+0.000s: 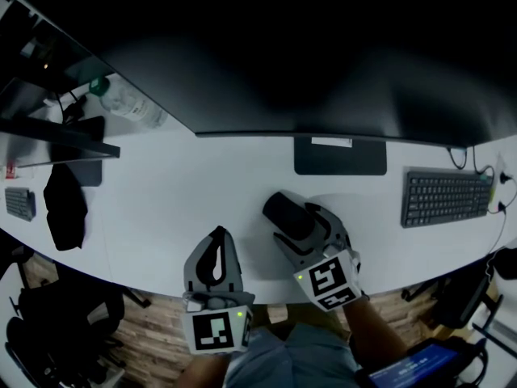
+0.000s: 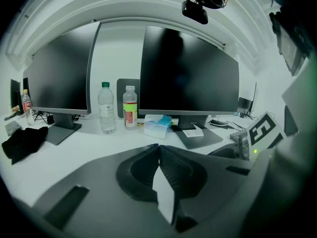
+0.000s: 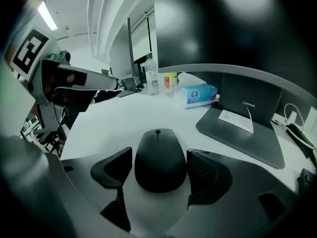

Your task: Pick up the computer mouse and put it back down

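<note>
The black computer mouse (image 3: 159, 160) lies flat on the white desk (image 3: 114, 118), right between the two jaws of the right gripper (image 3: 158, 150), its scroll wheel pointing away from the gripper. The jaws stand wide apart, one on each flank of the mouse. The left jaw shows a thin strip of desk between itself and the mouse; the right jaw sits very close to the other flank, and neither pad squeezes it. The right gripper is released and the mouse rests on the desk.

Just to the left of the right gripper, near the desk's front edge, is the left gripper (image 2: 158, 147). Its jaws are clenched together tip to tip, with nothing between them.

Ahead of the right gripper and off to its right sits a dark Lenovo monitor stand base (image 3: 247, 128) with a white paper slip (image 3: 237, 120) lying on it. Straight ahead, farther off, is a blue-and-white tissue pack (image 3: 195, 95), and beyond that stand bottles (image 3: 152, 76). In the head view a black keyboard (image 1: 446, 196) lies well to the right of the right gripper.

Ahead of the left gripper stand a clear water bottle (image 2: 106, 108) and a bottle with a red-and-green label (image 2: 130, 106), side by side between two dark monitors (image 2: 190, 73). A black cloth (image 2: 22, 140) lies far to the left gripper's left.
</note>
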Motion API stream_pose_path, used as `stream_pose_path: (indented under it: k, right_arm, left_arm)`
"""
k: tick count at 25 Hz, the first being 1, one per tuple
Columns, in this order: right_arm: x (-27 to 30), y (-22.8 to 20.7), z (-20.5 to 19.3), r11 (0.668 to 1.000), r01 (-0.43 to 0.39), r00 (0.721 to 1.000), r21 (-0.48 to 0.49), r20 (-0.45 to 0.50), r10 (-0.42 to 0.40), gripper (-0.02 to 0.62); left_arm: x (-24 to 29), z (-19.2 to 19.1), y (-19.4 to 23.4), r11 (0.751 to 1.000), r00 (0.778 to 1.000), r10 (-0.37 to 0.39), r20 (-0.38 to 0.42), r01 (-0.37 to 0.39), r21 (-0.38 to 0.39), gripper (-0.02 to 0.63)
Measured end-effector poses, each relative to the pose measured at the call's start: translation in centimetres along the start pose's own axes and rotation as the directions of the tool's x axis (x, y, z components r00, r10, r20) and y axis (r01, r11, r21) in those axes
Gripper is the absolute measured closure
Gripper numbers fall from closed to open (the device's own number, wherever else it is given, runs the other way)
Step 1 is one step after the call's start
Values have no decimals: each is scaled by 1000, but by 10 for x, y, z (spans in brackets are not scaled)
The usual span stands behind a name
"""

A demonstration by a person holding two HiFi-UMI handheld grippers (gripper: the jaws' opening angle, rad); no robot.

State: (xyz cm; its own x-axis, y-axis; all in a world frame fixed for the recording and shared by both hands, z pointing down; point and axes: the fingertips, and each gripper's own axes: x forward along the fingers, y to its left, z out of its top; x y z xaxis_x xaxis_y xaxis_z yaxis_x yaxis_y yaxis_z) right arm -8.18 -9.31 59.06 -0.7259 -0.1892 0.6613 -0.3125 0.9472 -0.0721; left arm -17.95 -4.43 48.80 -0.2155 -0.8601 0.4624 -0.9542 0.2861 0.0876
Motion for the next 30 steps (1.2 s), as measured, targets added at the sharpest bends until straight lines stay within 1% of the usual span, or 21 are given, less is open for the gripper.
stream_pose_path:
  k: [4,8,14,18,24,30]
  right_arm:
    - [2,0,-3,1000,7,999,-7,-31,-8,244]
    - [3,-3,-3,1000,16,999,-12,-37,-16,284]
    - [2,-1,-4,1000,7,999,-16,-37,-7,291]
    - [-4,-4,1,1000,26,1000,-2,-17,-26,291]
    - [-18,-7,14,997,75,997,11,26,-76,293]
    - [-43,-10,41,991,132,987,30,93,-134,293]
  left_arm:
    - [0,1,1,1000,1000,6,5,-6,-8,598]
    - [0,3,4,1000,1000,12,6,-12,4,598]
    - [-4,5,7,1000,1000,14,13,-15,14,598]
    - [-6,15,5,1000,999,5,34,-6,4,598]
    - [-13,30,3,999,997,-18,76,15,41,598]
    - [-20,54,-3,996,991,-58,124,49,76,598]
